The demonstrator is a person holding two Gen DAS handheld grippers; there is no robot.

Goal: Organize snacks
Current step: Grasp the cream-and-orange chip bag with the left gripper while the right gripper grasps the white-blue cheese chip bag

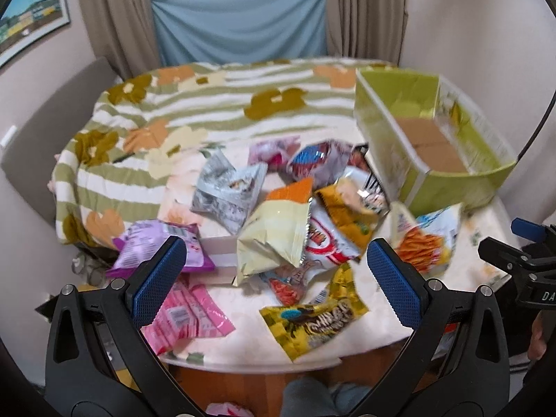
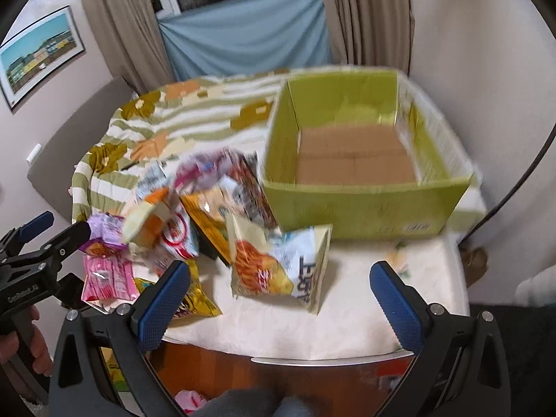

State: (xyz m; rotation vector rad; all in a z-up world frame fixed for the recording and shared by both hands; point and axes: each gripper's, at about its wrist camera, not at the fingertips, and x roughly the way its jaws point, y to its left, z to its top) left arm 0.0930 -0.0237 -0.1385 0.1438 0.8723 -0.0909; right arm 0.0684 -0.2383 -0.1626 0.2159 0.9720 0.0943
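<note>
**Snack pile and box on the table, both grippers empty**

We held the left gripper (image 1: 276, 271) with its blue pads spread wide and nothing between them, above the near edge of the table (image 1: 243, 347). We held the right gripper (image 2: 279, 290) equally wide and empty, also over the near edge, nearer the right side. The snacks lay in a loose heap at the table's middle and near left. A pale yellow bag (image 1: 274, 239) leaned on a red-and-white bag (image 1: 326, 243); a silver bag (image 1: 227, 191) lay behind them. A purple bag (image 1: 160, 246) and a pink bag (image 1: 187, 316) sat at the near left edge, and a yellow bag (image 1: 312, 319) lay flat at the near edge. A blue-and-orange bag (image 2: 281, 267) stood apart from the heap, just in front of the box (image 2: 365, 205). The green box, open at the top with its brown floor bare, occupied the far right corner. A striped floral blanket (image 1: 180, 111) covered the far left of the table. Both views were blurred.
</note>
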